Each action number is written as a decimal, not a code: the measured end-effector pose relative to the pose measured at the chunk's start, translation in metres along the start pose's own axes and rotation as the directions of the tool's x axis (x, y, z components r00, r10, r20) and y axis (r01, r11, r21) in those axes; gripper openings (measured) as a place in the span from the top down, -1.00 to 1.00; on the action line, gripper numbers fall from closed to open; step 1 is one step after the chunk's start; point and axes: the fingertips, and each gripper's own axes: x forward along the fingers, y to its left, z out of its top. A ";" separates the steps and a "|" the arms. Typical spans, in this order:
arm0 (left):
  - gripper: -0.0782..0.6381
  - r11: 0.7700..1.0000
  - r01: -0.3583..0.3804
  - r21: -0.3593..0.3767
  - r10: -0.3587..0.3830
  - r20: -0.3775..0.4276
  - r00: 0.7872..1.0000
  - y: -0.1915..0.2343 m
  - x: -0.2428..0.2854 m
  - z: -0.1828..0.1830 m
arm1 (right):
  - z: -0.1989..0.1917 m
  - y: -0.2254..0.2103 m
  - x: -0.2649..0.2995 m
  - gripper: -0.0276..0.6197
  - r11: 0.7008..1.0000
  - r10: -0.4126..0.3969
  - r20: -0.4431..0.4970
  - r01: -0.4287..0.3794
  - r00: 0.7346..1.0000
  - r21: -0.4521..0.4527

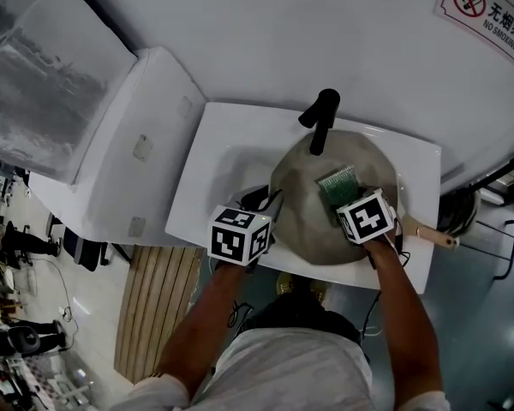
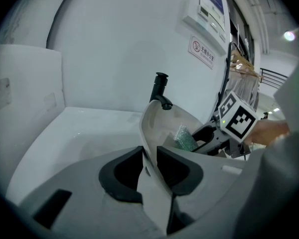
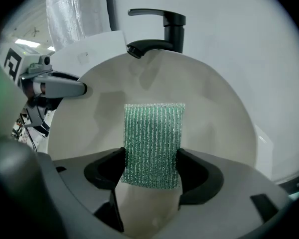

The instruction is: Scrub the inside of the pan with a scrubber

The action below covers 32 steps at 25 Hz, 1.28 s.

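At centre-left, the left gripper is clamped on the thin rim of the round cream-lined metal pan, which sits tilted in the white ceramic sink. The pan is stiff, probably weighty and slick, so the rim hold suits it. The black tap crowds its upper edge. Right of centre, the right gripper pinches the soft, light green mesh scrubber over the pan's inside.

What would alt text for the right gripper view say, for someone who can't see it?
The right gripper holds a green scrubber upright in front of the inside of a pale pan. A black tap stands behind the pan, and the left gripper clamps the pan's rim at the left.
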 end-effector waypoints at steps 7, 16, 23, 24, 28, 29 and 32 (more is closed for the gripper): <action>0.51 1.000 0.002 0.001 -0.002 -0.001 1.000 0.000 0.000 0.000 | 0.005 0.001 -0.030 -0.11 1.000 -0.007 0.052 0.007 0.999 -0.007; 0.51 1.000 -0.001 -0.001 0.001 0.003 1.000 0.000 0.000 0.001 | 0.008 0.076 -0.034 -0.11 0.991 0.132 0.079 -0.131 0.988 -0.021; 0.51 1.000 0.003 -0.005 -0.002 0.006 1.000 -0.001 0.000 0.002 | -0.001 0.087 -0.015 -0.11 0.990 0.139 0.032 -0.138 0.990 -0.028; 0.51 1.000 0.003 -0.005 -0.003 0.007 1.000 -0.001 0.000 0.002 | -0.002 0.084 -0.014 -0.11 0.991 0.130 0.029 -0.129 0.991 -0.032; 0.51 1.000 0.005 -0.006 -0.005 0.008 1.000 -0.001 -0.001 0.001 | -0.010 0.066 -0.014 -0.11 0.996 0.087 0.004 -0.086 0.996 -0.034; 0.51 1.000 0.005 -0.006 -0.005 0.008 1.000 -0.001 -0.001 0.001 | -0.013 0.061 -0.014 -0.11 0.997 0.075 -0.006 -0.075 0.997 -0.030; 0.51 1.000 0.005 -0.005 -0.005 0.009 1.000 0.000 0.000 0.001 | -0.015 0.049 -0.015 -0.11 0.998 0.051 -0.008 -0.051 0.999 -0.027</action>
